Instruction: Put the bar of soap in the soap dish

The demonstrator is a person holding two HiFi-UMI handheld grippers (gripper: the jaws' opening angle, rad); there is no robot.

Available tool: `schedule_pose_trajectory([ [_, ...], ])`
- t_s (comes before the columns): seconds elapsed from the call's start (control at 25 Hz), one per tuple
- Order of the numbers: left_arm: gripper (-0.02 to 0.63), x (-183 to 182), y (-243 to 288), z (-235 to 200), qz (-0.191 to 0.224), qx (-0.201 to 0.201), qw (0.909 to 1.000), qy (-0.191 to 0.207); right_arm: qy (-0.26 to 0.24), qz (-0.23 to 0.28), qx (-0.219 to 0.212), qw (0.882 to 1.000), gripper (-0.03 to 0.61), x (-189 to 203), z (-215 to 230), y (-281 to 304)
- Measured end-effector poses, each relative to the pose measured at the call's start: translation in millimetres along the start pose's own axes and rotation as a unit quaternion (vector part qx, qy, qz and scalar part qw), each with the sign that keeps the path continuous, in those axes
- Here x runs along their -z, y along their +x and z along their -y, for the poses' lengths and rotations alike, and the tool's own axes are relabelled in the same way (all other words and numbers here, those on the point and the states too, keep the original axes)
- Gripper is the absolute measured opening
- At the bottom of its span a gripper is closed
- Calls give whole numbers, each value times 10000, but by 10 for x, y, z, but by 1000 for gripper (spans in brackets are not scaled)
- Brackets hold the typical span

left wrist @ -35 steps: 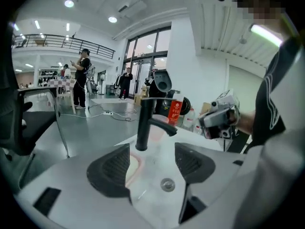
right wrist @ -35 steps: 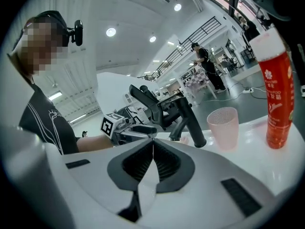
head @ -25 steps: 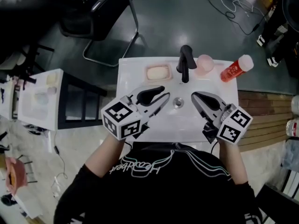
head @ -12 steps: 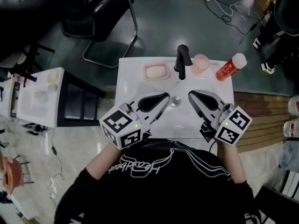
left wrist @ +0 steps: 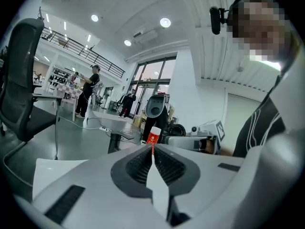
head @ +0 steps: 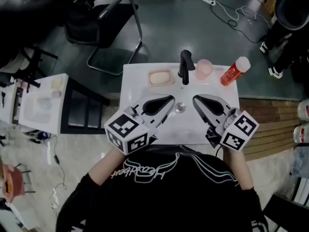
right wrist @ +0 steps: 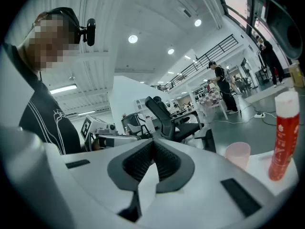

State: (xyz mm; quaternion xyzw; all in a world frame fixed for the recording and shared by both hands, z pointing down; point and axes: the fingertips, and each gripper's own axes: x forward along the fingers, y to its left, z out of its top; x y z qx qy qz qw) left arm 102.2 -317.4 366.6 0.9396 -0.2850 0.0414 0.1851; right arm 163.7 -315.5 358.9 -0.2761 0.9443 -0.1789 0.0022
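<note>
Both jaws closed — soap (head: 160, 77) lies well apart, in dish (head: 172, 78).

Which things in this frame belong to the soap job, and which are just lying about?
Job:
- bar of soap, lying in the soap dish at the sink's back left
- left gripper and right gripper, both shut and empty

Lying about:
- black faucet
- pink cup
- red bottle
- office chair
</note>
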Motion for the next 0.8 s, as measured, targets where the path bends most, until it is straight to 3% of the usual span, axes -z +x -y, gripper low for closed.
schedule_pose_trajectory([
  [0.8, 32, 157, 31, -129, -144, -131, 9997, -169, 132, -134, 9, 9998, 25, 137, 81, 81],
])
